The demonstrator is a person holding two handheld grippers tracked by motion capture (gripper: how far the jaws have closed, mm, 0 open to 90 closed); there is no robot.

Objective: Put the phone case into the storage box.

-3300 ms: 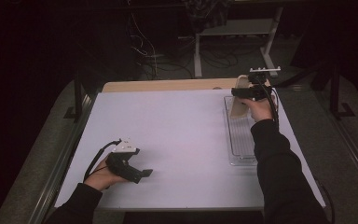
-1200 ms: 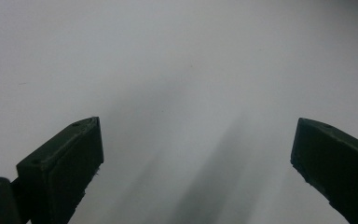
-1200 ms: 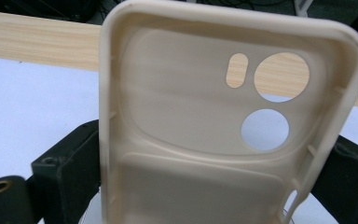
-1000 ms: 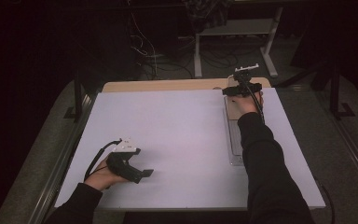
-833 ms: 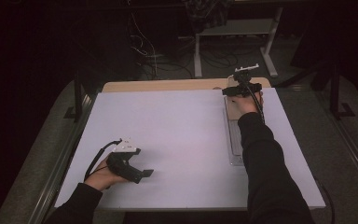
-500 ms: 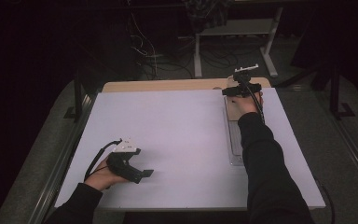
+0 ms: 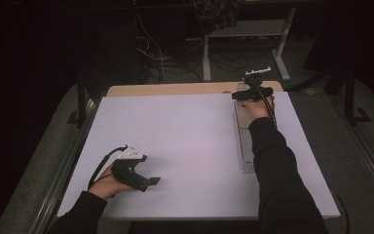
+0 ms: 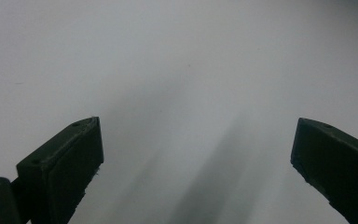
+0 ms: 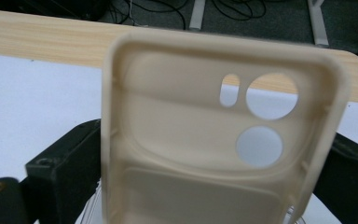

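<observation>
1. The right gripper (image 7: 247, 95) is held out at the far right of the table, above the far end of a clear, long, shallow plastic tray (image 7: 246, 151) that lies on the white table cover (image 7: 185, 141).
2. Its two black jaws press from either side on a beige, soft-looking phone case (image 9: 214, 135) with rounded corners, so they stand about the case's width apart.
3. In the right gripper view the case faces the camera with its hollow inner side; two round camera holes and one small oblong hole sit in its upper right part.
4. In the high view the same case (image 7: 243, 114) shows as a pale tan patch just under the right hand, at the tray's far end; whether it touches the tray I cannot tell.
5. Behind the case runs the bare light-wood table edge (image 9: 37, 37).
6. The left gripper (image 7: 148, 181) rests low over the near left part of the white cover, well apart from the tray.
7. Its jaws stand wide apart and hold nothing.
</observation>
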